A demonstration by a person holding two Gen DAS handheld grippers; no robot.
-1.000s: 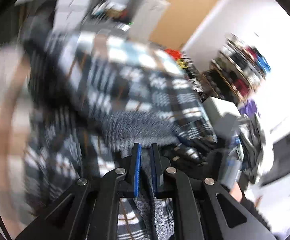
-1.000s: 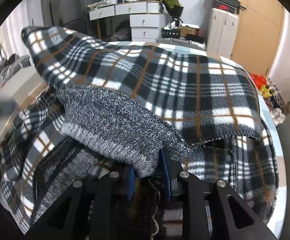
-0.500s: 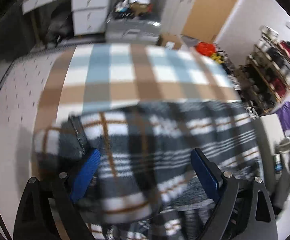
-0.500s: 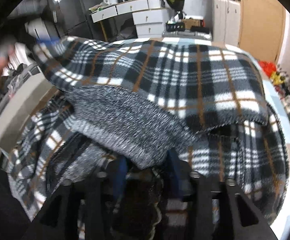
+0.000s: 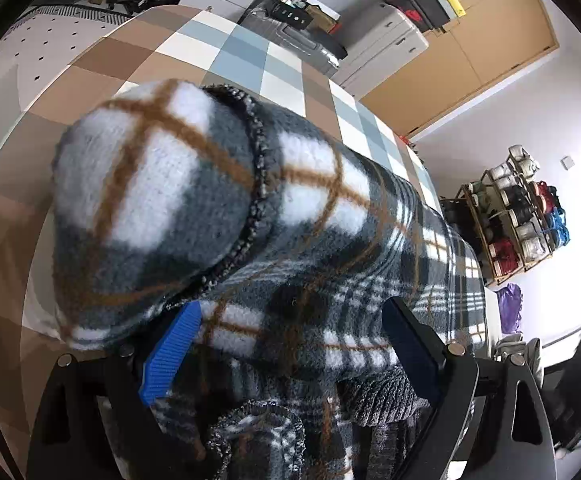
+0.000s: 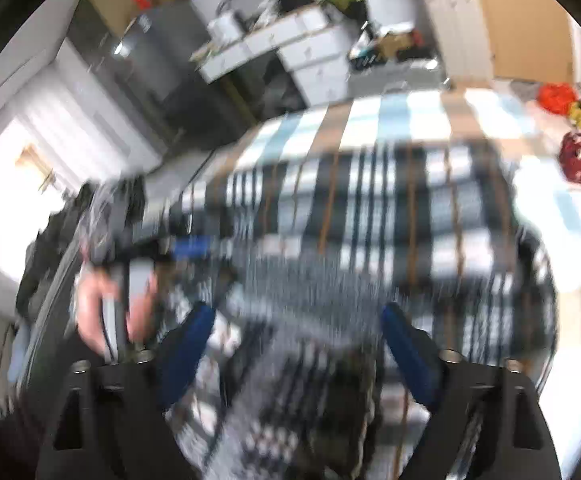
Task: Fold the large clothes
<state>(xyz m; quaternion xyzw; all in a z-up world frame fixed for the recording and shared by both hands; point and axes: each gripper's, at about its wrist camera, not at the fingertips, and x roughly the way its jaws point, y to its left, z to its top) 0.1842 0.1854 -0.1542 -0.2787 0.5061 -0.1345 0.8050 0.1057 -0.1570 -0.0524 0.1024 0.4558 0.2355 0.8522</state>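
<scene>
One plaid fleece garment (image 5: 310,240) lies under two tongs: left tongs (image 5: 290,344) spread wide, right tongs (image 6: 294,332) opening, neither gripping.

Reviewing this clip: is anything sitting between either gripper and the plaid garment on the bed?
Nothing visible does. The plaid garment lies directly under the left gripper, bulging between its open fingers. In the blurred right wrist view the right gripper is opening just over the same fabric, with only cloth ahead.

One black, white and brown plaid fleece garment (image 5: 330,240) with grey knit trim. One blue, tan and white checked bed cover (image 5: 250,52). Two black grippers with blue pads (image 5: 290,332) (image 6: 294,332). One wooden rack of shoes (image 5: 518,220).
</scene>
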